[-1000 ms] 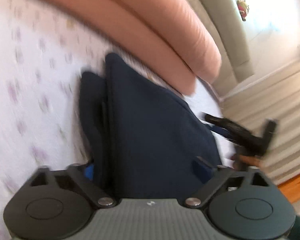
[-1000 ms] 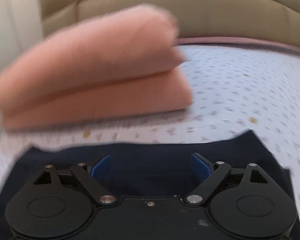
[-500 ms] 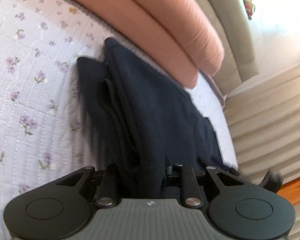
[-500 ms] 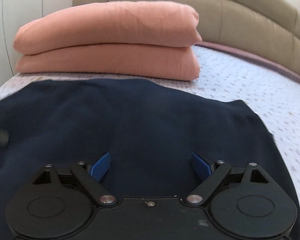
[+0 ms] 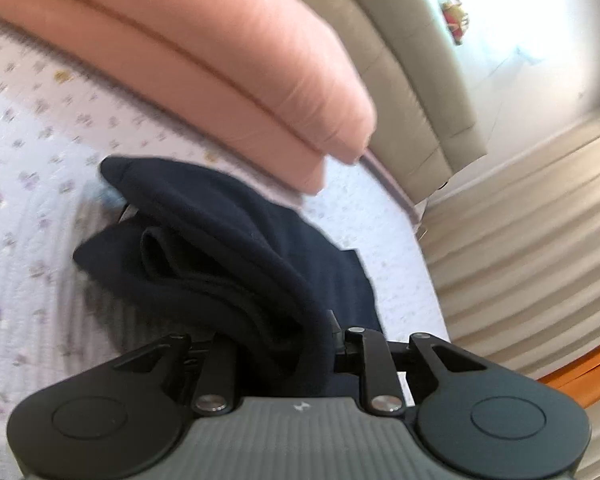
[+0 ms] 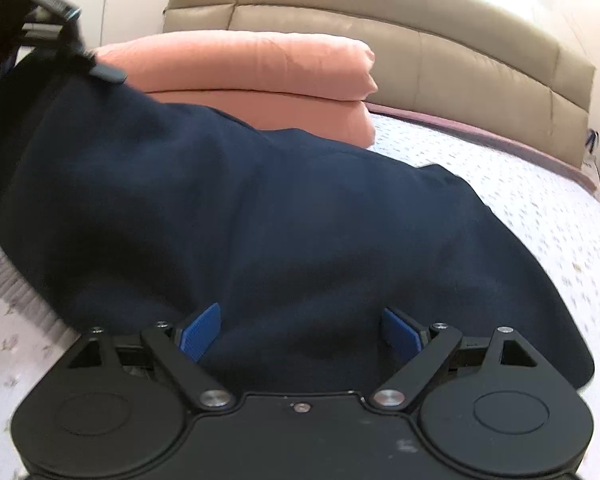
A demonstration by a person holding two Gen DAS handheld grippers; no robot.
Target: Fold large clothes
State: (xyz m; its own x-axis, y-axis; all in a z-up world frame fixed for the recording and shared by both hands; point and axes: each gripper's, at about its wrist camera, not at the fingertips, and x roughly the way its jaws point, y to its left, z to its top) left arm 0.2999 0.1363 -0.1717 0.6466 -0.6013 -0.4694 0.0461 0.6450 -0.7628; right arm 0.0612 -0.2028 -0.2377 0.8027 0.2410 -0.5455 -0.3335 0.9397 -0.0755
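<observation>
On the bed, left tongs [image 5: 278, 354] clamped on navy garment [image 6: 260, 216]; right tongs [image 6: 300, 330] wide apart.

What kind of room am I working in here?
Most likely a bedroom: the navy garment lies on a floral quilted bedspread, with a padded beige headboard behind and a folded peach blanket stacked near it.

Folded pink blanket [image 6: 260, 76] blocking beyond navy garment [image 6: 260, 220], floral bedspread [image 6: 520, 208] open rightward (headboard [image 6: 420, 40] behind)

Navy garment [image 6: 284, 216] part-folded, layered; one end raised, rest draped on bed.
</observation>
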